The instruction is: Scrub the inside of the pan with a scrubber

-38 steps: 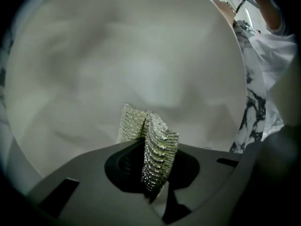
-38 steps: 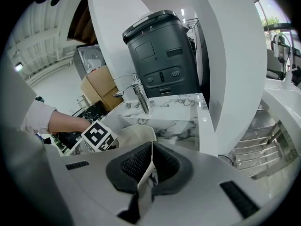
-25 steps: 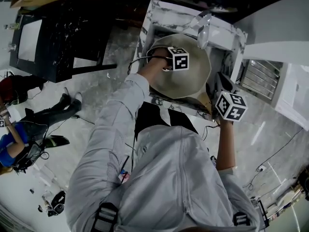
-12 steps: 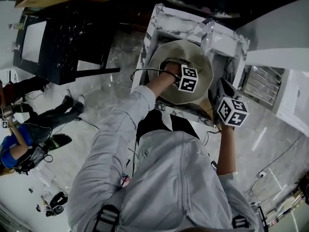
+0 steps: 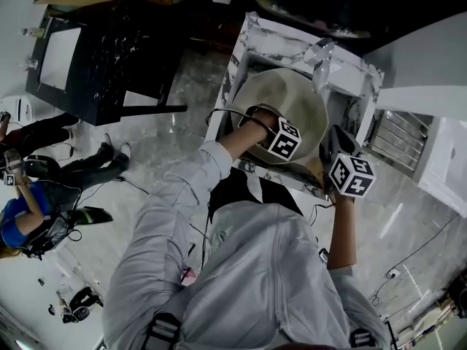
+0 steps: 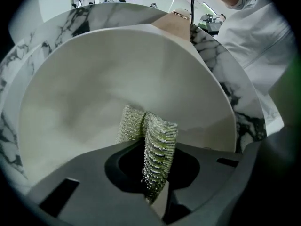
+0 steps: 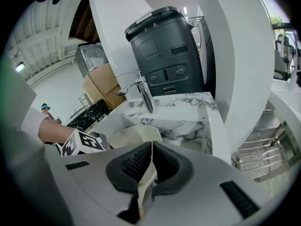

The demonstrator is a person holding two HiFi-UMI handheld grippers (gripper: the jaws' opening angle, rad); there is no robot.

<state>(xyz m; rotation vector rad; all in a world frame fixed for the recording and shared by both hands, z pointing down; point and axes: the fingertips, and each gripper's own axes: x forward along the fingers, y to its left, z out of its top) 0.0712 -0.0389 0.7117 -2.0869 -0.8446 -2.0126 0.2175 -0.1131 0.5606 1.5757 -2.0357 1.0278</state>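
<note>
A cream pan (image 5: 295,97) sits tilted in the marble sink (image 5: 252,31). My left gripper (image 5: 271,126) is inside it, shut on a green-silver mesh scrubber (image 6: 153,142) that presses against the pan's inner wall (image 6: 108,84). The pan's pale handle (image 6: 175,24) sticks out at the far rim. My right gripper (image 7: 147,169) is at the pan's near right edge, shut on the handle (image 7: 146,180), a thin pale strip between its ribbed pads. The pan's rim (image 7: 136,134) and the left gripper's marker cube (image 7: 83,142) show beyond the right jaws.
A chrome faucet (image 7: 143,94) stands on the marble counter (image 7: 188,114) behind the sink. A black appliance (image 7: 164,51) stands behind it. A metal rack (image 5: 400,138) lies to the right. A black table (image 5: 109,57) and another person (image 5: 29,217) are at left.
My left gripper has slid with the scrubber from the pan's far side toward the near side. The right gripper has kept its hold on the handle.
</note>
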